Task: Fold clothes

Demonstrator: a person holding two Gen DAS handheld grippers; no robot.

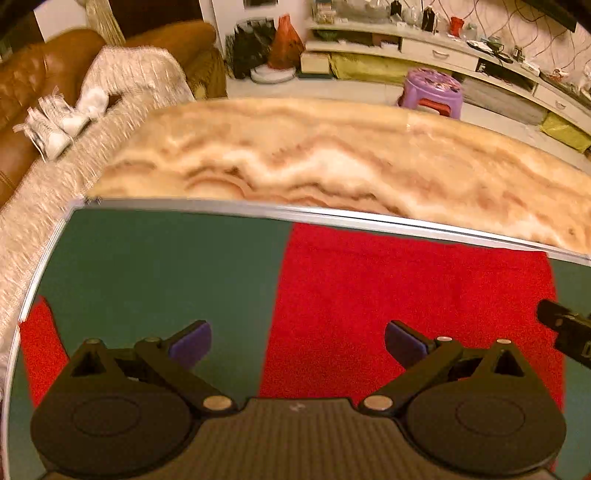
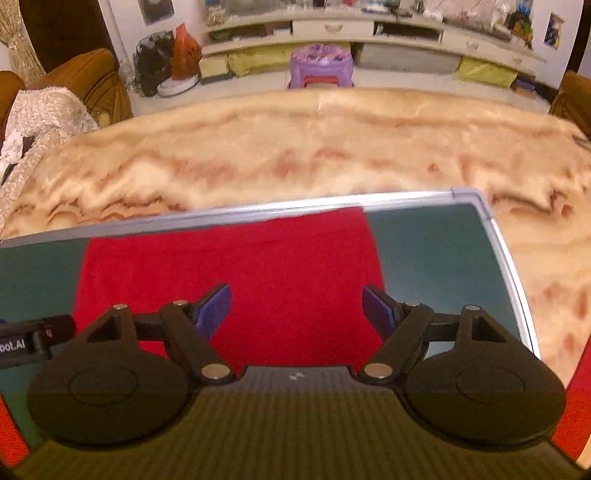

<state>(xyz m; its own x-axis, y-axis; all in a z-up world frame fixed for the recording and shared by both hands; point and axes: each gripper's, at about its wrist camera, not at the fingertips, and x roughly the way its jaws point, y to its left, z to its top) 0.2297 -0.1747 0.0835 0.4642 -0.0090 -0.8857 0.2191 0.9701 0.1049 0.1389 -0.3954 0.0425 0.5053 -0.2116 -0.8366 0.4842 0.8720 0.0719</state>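
A red garment lies flat on a dark green board with a silver frame. Another red part shows at the board's left edge. My left gripper is open and empty, hovering over the garment's left edge. The right gripper's body shows at the right of that view. In the right wrist view the garment spans the board. My right gripper is open and empty above the garment's right part. The left gripper's body shows at the left.
The board lies on a marbled beige table. A brown sofa with a cream throw stands at the left. A purple stool and a white shelf unit stand beyond the table.
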